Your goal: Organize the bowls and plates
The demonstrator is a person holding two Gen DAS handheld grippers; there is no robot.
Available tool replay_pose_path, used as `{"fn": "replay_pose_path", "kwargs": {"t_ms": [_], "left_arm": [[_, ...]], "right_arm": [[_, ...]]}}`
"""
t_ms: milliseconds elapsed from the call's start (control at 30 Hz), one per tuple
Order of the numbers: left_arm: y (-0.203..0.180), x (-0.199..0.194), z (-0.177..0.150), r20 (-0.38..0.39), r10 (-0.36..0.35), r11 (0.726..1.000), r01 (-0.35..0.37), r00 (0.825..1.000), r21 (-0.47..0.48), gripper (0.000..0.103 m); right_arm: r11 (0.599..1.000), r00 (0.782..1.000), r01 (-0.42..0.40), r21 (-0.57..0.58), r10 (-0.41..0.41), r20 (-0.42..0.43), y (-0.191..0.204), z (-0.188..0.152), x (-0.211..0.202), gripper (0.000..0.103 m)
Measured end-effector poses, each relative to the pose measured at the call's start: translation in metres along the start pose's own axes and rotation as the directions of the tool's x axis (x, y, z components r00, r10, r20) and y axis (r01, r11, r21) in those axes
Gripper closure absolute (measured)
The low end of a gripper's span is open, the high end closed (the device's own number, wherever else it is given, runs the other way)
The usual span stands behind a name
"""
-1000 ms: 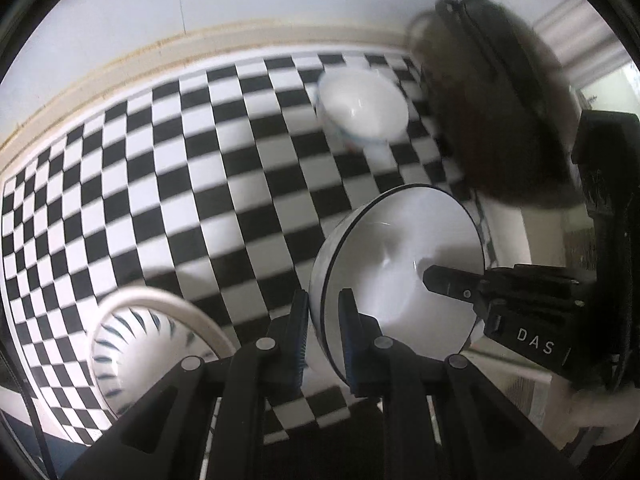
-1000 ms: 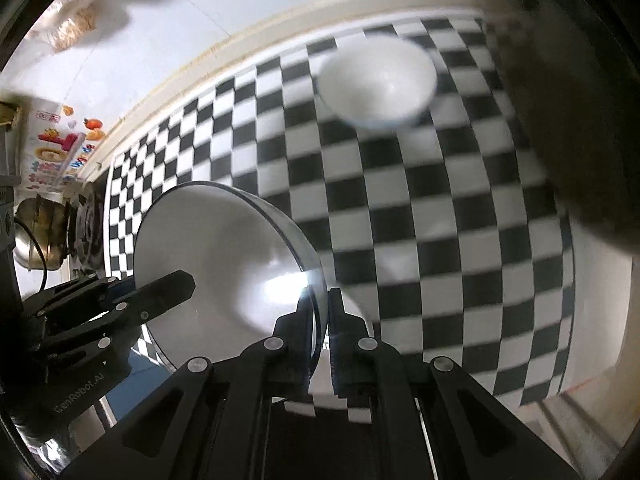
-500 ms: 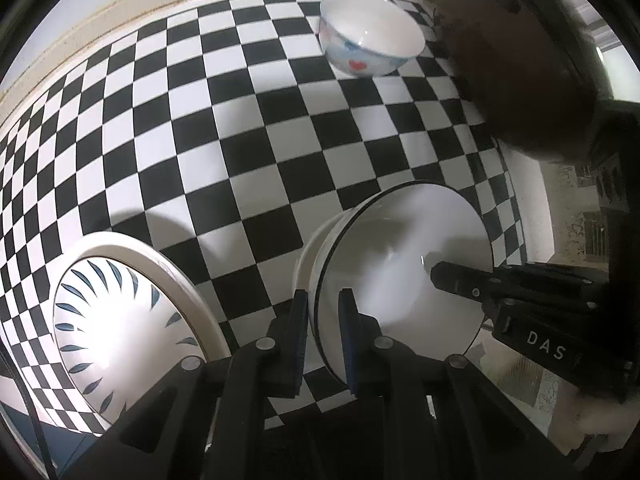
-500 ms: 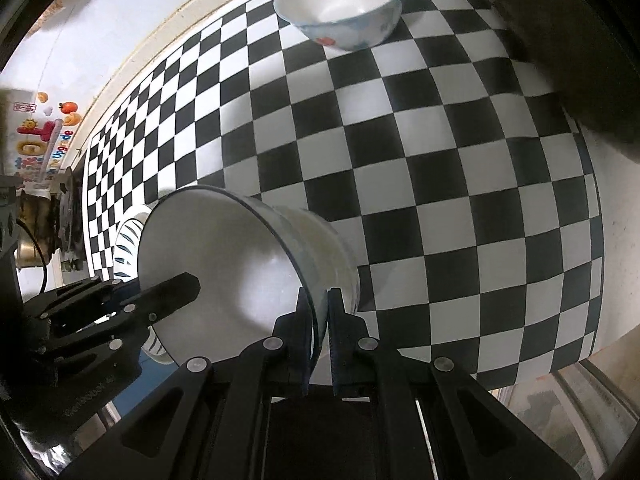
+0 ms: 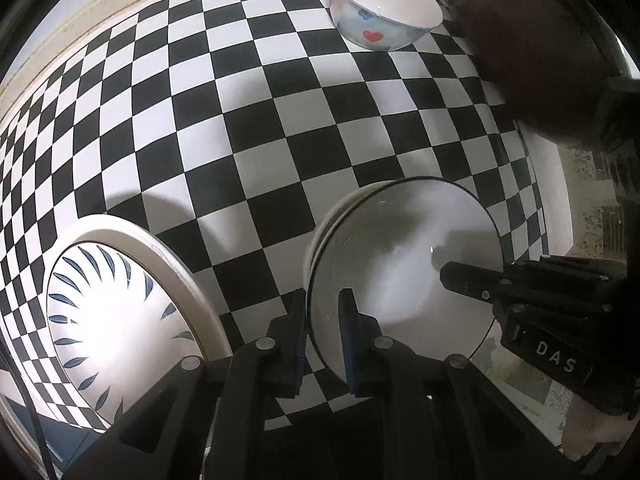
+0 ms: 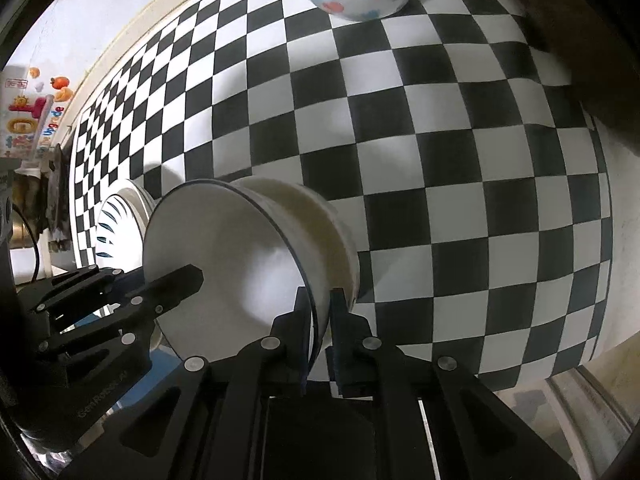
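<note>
A white bowl is gripped at opposite rims by the left tongs and the right tongs, held above the checkered table, beside a blue-patterned plate. A heart-printed bowl rests farther back.

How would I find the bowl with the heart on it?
Look at the checkered cloth and go to its far edge, by the wall. A bowl stands there alone, upright, away from both grippers. It is the only dish with a red heart and blue marks on its side.
</note>
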State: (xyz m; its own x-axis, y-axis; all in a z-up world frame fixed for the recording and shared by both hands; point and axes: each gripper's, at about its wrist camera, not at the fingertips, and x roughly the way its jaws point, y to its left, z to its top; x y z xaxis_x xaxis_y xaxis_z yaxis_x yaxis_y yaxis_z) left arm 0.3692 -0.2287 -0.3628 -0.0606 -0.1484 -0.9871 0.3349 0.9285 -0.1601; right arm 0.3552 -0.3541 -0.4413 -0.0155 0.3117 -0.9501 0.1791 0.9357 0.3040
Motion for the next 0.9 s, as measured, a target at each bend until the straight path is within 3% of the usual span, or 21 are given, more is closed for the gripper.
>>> {"fn": "replay_pose_path", "kwargs": {"t_ms": [300,567,900], "left_arm": [[0.003,0.001,-0.001,-0.003,-0.001,1.000,0.001,1.000,-0.012,0.089],[0.002,0.003,-0.003,-0.017,-0.015,1.000,0.014,1.000,-0.015,0.089],[0.004,-0.016,-0.003,0.012,-0.006,1.000,0.006,1.000,-0.027,0.089]], "right_arm": [[1.000,1.000,-0.005,0.007,0.005,-0.020,0.001,0.009,-0.003,0.085],[0.999,0.998,0.040,-0.018,-0.041,-0.037,0.001,0.009,-0.006,0.084],[1.000,0.999,0.007,-0.011,-0.007,-0.048,-0.007,0.011,-0.013,0.084]]}}
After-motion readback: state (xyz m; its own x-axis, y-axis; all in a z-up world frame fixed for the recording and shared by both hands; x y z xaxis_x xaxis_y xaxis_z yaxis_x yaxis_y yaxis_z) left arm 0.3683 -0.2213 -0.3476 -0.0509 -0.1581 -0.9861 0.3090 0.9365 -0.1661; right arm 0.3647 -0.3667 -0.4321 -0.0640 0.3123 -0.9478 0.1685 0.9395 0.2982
